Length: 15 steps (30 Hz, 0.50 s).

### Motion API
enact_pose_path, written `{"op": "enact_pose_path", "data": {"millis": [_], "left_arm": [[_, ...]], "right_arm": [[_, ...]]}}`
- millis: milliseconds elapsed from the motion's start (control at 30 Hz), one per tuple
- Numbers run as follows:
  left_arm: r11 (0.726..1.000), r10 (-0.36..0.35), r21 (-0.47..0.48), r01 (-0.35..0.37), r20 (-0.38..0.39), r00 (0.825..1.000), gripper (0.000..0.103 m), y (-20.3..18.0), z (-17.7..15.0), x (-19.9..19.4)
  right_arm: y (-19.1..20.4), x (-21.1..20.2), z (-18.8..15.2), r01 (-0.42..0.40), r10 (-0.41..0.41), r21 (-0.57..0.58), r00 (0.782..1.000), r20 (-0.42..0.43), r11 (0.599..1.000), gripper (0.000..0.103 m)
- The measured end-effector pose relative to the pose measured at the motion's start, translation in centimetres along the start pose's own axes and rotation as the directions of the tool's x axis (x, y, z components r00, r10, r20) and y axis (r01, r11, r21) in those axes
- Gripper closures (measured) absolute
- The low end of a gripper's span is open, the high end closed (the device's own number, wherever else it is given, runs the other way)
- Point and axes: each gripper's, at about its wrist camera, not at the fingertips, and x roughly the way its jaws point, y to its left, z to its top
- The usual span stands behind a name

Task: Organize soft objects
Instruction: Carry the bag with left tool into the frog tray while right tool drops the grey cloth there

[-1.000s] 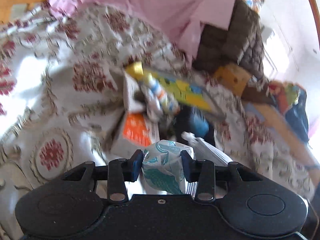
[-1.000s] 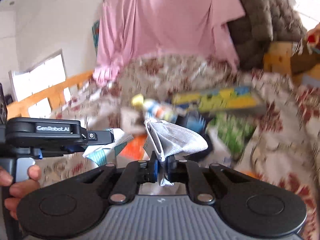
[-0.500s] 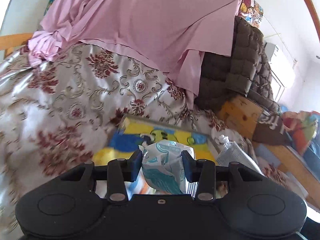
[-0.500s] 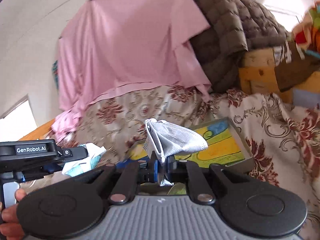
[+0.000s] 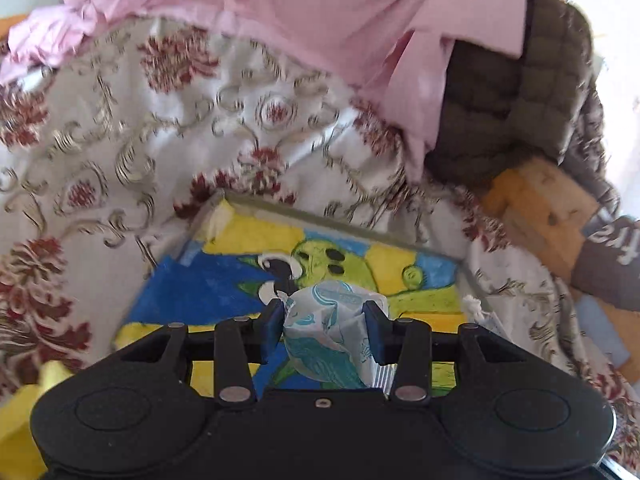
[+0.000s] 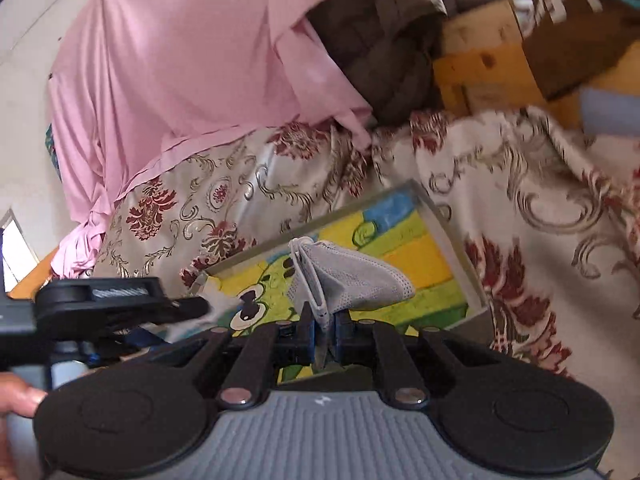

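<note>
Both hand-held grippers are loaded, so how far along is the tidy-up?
Done: the left hand-held gripper holds a tissue pack, the right hand-held gripper a grey face mask. In hand: both hang above the colourful box. Left: releasing them; nothing soft visibly inside.

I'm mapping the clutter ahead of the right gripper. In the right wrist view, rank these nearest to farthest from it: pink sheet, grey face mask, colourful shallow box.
1. grey face mask, clamped in the right gripper.
2. colourful shallow box, on the bedspread just beyond.
3. pink sheet, draped at the back, upper left.

Both grippers (image 5: 325, 326) (image 6: 322, 334) moved over the box (image 5: 208, 288)
</note>
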Motion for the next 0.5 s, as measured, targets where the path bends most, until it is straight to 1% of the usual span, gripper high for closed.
{"op": "enact_pose_path", "data": {"millis": [100,167,233,300,367,400,467,500], "left_arm": [[1.0,0.008,0.001,-0.008,-0.076,0.997,0.058,-0.4,-0.2,2.6],[1.0,0.008,0.005,-0.008,-0.097,0.995,0.058,-0.6,-0.5,3.5],[1.0,0.014,0.017,-0.013,-0.112,0.994,0.056,-0.9,-0.8,4.2],[0.999,0.029,0.029,-0.026,-0.12,0.992,0.052,-1.1,-1.2,4.4],[0.998,0.041,0.044,-0.035,-0.131,0.991,0.048,-1.2,-1.4,4.6],[0.998,0.046,0.048,-0.04,-0.133,0.99,0.046,-1.3,-1.4,4.6],[0.998,0.043,0.043,-0.037,-0.133,0.99,0.04,-1.3,-1.3,4.5],[0.999,0.042,0.037,-0.038,-0.133,0.99,0.039,-1.2,-1.3,4.4]], "right_arm": [[-0.6,0.9,-0.1,0.014,-0.014,0.003,1.0,-0.019,1.0,0.092],[-0.8,1.5,0.0,0.014,-0.013,0.015,0.999,-0.036,1.0,0.091],[-0.8,1.8,0.0,0.017,-0.017,0.013,0.999,-0.041,1.0,0.081],[-0.9,2.0,0.0,0.015,-0.013,0.023,0.998,-0.061,1.0,0.077],[-1.1,2.1,-0.1,0.013,-0.01,0.039,0.997,-0.071,0.999,0.076],[-1.2,2.0,-0.1,0.018,-0.015,0.036,0.997,-0.073,0.999,0.074],[-1.2,1.7,0.1,0.028,-0.025,0.034,0.997,-0.073,0.999,0.068],[-1.2,1.5,0.2,0.031,-0.028,0.037,0.997,-0.071,0.999,0.063]]}}
